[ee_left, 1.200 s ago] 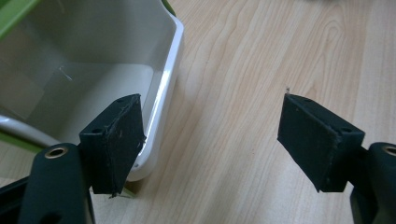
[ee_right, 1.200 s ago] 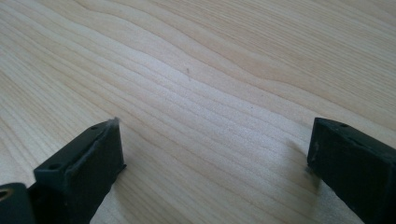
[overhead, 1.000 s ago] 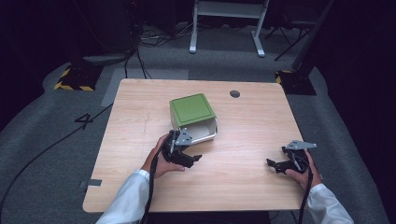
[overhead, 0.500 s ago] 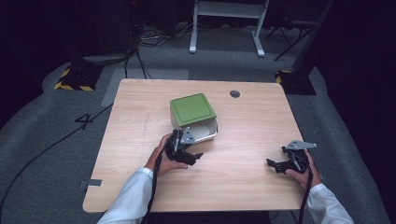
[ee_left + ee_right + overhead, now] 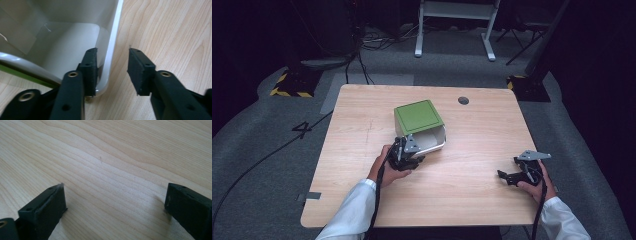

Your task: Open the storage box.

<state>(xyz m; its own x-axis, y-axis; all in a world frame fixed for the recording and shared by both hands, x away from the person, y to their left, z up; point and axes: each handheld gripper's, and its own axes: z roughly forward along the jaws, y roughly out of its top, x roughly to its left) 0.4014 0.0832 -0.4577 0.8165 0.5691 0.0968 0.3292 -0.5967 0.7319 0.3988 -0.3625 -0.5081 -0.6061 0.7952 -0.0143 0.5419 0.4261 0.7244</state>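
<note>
While its fingers (image 5: pixel 90 71) have just been closing astride the near wall of the green-bottomed white bin (image 5: pixel 419 120), one inside, one outside and not yet pressing, the left gripper (image 5: pixel 406 152) sits mid-surface (image 5: pixel 362 175); the right gripper (image 5: pixel 518 172) rests released, well apart.

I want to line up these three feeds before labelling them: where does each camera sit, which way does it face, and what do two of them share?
High view: fixed above the person's side, looking forward and down on the wooden table; forearms, hands, both tools.
Left gripper view: rides the left tool, looking along its jaws, which have just been closing astride the bin's white wall.
Right gripper view: rides the right tool, facing bare tabletop.
Shared: the high view and the left gripper view both show the bin.
</note>
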